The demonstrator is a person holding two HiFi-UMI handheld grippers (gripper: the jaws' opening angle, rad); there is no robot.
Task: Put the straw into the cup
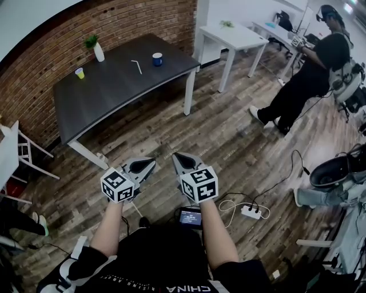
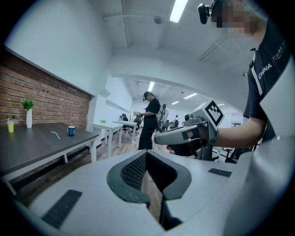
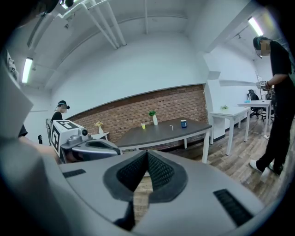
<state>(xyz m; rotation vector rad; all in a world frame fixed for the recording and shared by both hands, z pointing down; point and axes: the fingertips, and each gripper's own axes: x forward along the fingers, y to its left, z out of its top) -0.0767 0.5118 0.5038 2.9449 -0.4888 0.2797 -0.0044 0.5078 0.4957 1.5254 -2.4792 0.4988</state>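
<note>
Both grippers are nowhere near the action here. The left gripper point(image 1: 152, 163) and the right gripper point(image 1: 176, 155) sit side by side over the wood floor point(image 1: 229, 137), pointed at the dark table point(image 1: 114, 91) and well short of its front edge. In the left gripper view, the left gripper's jaws are closed tip to tip with nothing in them, and only floor shows through the gap behind the pads. It's the same in the right gripper view: jaws pressed together at the tips, empty.

The straw point(image 1: 136, 66) lies flat on the tabletop toward the right end. It's just left of the blue cup point(image 1: 157, 59), near it but not touching. It might be the bendy kind, but it's too small in every view to be sure. The cup stands upright close to the table's right end.

Along the back edge, against the brick wall point(image 1: 143, 17), there's a white vase with a green plant point(image 1: 97, 48). A small yellow-green cup point(image 1: 79, 73) stands closer to the back left corner.

Past the table's right end stands a white table point(image 1: 231, 35), and a person in black point(image 1: 311, 74) is over on the right. A white power strip point(image 1: 250, 212) lies on the floor off to the right of the right gripper.
</note>
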